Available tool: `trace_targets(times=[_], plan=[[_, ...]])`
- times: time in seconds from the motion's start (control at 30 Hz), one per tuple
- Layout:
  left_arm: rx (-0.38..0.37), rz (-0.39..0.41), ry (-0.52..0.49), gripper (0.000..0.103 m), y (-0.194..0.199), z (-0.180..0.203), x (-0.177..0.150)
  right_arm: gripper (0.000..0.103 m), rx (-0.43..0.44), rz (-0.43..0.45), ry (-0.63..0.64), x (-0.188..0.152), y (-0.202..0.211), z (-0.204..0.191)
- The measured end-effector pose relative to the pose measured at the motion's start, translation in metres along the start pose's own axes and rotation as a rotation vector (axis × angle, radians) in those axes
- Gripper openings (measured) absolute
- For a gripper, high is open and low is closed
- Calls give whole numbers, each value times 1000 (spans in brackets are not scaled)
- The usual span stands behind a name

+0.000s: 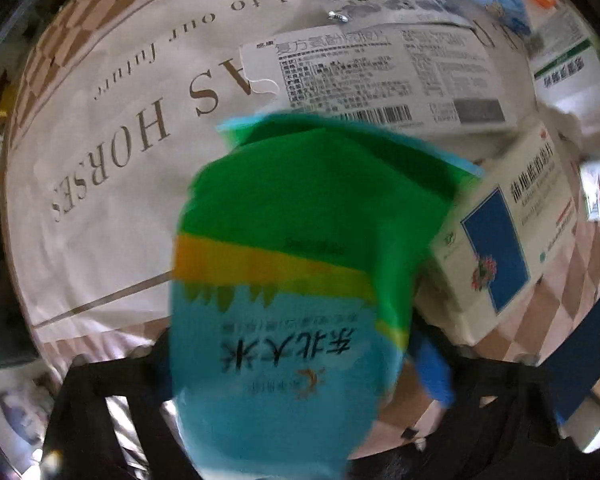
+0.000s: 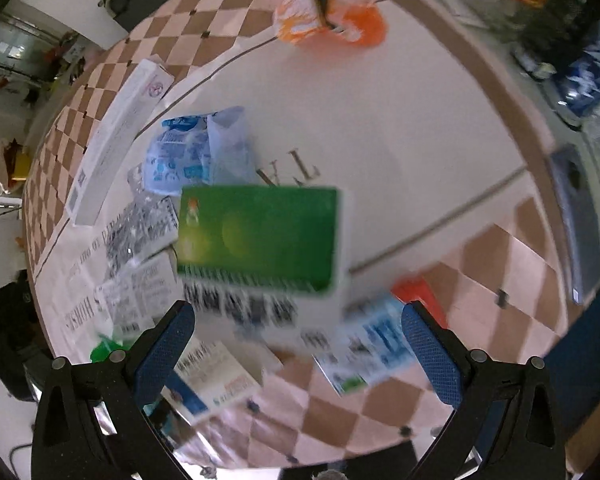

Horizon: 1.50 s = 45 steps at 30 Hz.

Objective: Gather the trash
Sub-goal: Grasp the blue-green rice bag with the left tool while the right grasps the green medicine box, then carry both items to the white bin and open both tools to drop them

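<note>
Checkered tablecloth (image 2: 228, 12); left hand-held gripper (image 1: 300, 400) pinching glossy bag (image 1: 292, 280); right hand-held gripper (image 2: 298, 344) spread.

Home-like room: round table (image 2: 420, 128) with checkered tablecloth (image 2: 204, 16), strewn medicine boxes (image 1: 496, 236), cluttered surroundings

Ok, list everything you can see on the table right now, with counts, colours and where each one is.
rice bag: one, green, yellow and blue, between the left gripper fingers
medicine box: one, white with blue square, right of rice bag
green box: one, green, ahead of right gripper
long box: one, white, on checked border
orange bag: one, orange, far side
tablecloth: one, cream, checked border
left gripper: one, black, blue pads, straddling rice bag
right gripper: one, black, blue pads, open, empty
</note>
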<state>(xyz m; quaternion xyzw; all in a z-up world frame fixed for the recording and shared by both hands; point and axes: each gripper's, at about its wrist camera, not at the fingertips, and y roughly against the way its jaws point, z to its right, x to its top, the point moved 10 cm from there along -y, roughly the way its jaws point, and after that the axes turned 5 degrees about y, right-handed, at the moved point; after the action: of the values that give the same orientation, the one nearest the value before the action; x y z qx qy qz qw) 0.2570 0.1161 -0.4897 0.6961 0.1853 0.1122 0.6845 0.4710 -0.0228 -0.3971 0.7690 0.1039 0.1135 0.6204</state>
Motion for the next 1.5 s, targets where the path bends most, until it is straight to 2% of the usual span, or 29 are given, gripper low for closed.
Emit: trace_targets(times=[0.07, 0.17, 0.4, 0.47, 0.53, 0.63, 0.7, 0.73, 0.8, 0.97, 1.0, 1.03, 1.07, 1.23, 1.5], plan=[[-22, -4, 31, 79, 4, -1, -3, 103, 24, -5, 11, 10, -7, -12], [-19, 14, 84, 77, 14, -12, -10, 103, 8, -17, 47, 19, -14, -29], [-53, 88, 265, 77, 53, -46, -18, 102, 19, -19, 60, 28, -16, -43], [-53, 111, 304, 77, 68, -55, -19, 98, 20, 3, 76, 29, -12, -45], [-49, 137, 344, 77, 82, -66, -23, 87, 38, 20, 79, 31, -6, -47], [-39, 163, 397, 77, 104, -81, -28, 78, 46, 26, 104, 34, 3, -52], [-42, 176, 420, 77, 114, -88, -29, 80, 42, -1, 112, 33, 0, -53], [-42, 180, 428, 77, 118, -90, -29, 91, 28, -36, 122, 33, -8, -54], [-49, 188, 443, 77, 124, -90, -33, 103, 35, -70, 129, 33, -21, -54], [-48, 210, 465, 77, 147, -101, -38, 101, 74, -132, 80, 26, -51, -48], [-46, 220, 467, 77, 138, -99, -45, 99, 80, -118, 67, 25, -49, -46], [-45, 225, 468, 77, 145, -101, -49, 95, 72, -101, 70, 24, -46, -45], [-46, 228, 469, 77, 146, -105, -42, 94, 74, -85, 74, 22, -42, -45], [-38, 260, 468, 77, 136, -96, -32, 92, 64, -35, 110, 20, -24, -51], [-38, 334, 455, 77, 162, -89, -43, 90, 8, 113, 236, -3, 31, -66]])
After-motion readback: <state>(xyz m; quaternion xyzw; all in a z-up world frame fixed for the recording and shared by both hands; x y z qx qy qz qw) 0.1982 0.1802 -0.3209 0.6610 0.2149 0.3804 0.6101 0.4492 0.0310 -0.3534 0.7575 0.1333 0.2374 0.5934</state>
